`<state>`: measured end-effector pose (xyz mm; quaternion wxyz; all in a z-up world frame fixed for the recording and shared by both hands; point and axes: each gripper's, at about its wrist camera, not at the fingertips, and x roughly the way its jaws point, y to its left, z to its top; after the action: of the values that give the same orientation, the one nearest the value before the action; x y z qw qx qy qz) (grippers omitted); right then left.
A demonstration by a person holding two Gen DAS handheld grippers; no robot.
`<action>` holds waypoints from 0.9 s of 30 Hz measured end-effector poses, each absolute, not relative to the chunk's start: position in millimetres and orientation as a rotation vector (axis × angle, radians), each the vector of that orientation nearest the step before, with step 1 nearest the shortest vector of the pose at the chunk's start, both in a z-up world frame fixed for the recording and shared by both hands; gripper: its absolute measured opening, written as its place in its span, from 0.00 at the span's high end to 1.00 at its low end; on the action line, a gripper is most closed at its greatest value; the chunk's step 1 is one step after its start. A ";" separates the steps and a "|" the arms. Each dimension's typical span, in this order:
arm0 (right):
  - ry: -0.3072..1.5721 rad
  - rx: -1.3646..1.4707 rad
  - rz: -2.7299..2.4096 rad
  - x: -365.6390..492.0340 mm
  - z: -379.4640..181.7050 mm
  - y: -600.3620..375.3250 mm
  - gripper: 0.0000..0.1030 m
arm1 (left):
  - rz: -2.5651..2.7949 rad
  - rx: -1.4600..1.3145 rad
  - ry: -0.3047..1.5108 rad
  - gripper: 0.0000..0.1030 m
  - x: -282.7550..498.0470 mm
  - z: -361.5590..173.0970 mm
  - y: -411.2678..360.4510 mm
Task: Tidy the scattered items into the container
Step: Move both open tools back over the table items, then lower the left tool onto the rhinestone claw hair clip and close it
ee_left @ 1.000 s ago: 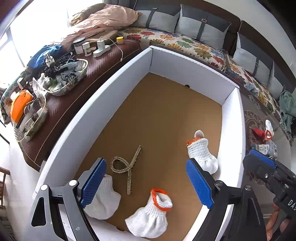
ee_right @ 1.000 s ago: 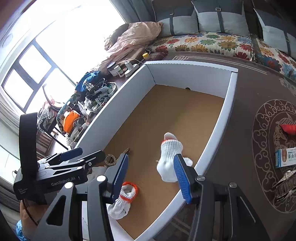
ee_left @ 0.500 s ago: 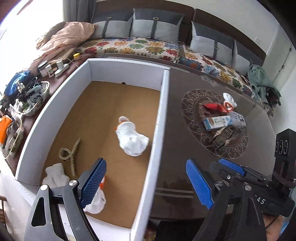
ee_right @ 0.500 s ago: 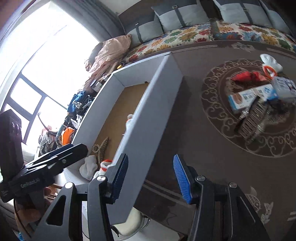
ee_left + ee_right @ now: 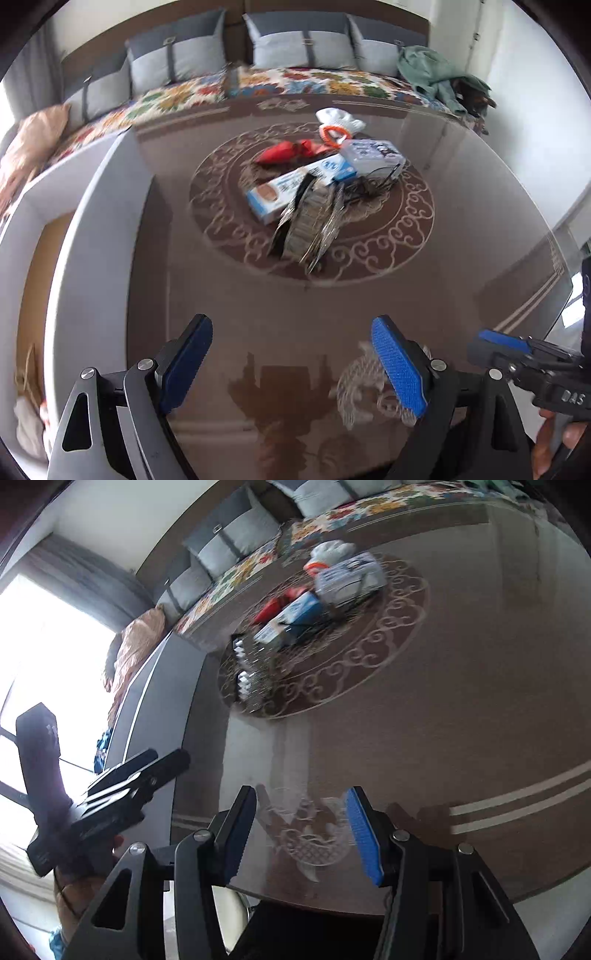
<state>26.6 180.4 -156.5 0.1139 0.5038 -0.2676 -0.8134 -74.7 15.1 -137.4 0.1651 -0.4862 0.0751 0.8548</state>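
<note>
A heap of items lies on the table's round ornament: a white glove with an orange cuff (image 5: 338, 120), a red cloth (image 5: 288, 150), a long blue-white box (image 5: 299, 186), a clear plastic pack (image 5: 371, 155) and a metal strap (image 5: 314, 225). The heap also shows in the right wrist view, with the blue-white box (image 5: 291, 622) in it. The white container (image 5: 92, 258) stands at the left, with a white glove (image 5: 27, 424) inside. My left gripper (image 5: 291, 365) is open and empty over the table's near part. My right gripper (image 5: 301, 830) is open and empty too.
The dark glossy table (image 5: 461, 229) fills the view. A sofa with floral cover and grey cushions (image 5: 236, 51) runs along the far side, with a green garment (image 5: 436, 74) on it. The table's front edge (image 5: 332, 897) is just below my right gripper.
Both grippers have swung right, away from the container's inside to the table. The heap of items is now in the middle of both views. Both stayed open.
</note>
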 end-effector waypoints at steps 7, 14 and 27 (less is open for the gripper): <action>-0.872 1.490 -2.374 34.4 -167.4 201.9 0.49 | 2.373 -1.314 0.327 0.15 -119.0 -154.3 37.6; -0.856 1.492 -2.348 28.4 -173.9 198.5 0.49 | 2.323 -1.335 0.398 0.15 -153.9 -175.9 49.0; -0.850 1.530 -2.326 20.4 -190.2 195.9 0.49 | 2.260 -1.350 0.331 0.18 -169.7 -186.4 51.6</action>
<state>20.4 195.9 -190.2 0.1150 0.5220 -0.2900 -0.7938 -169.7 51.6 -186.4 0.2420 -0.4937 0.1210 0.8265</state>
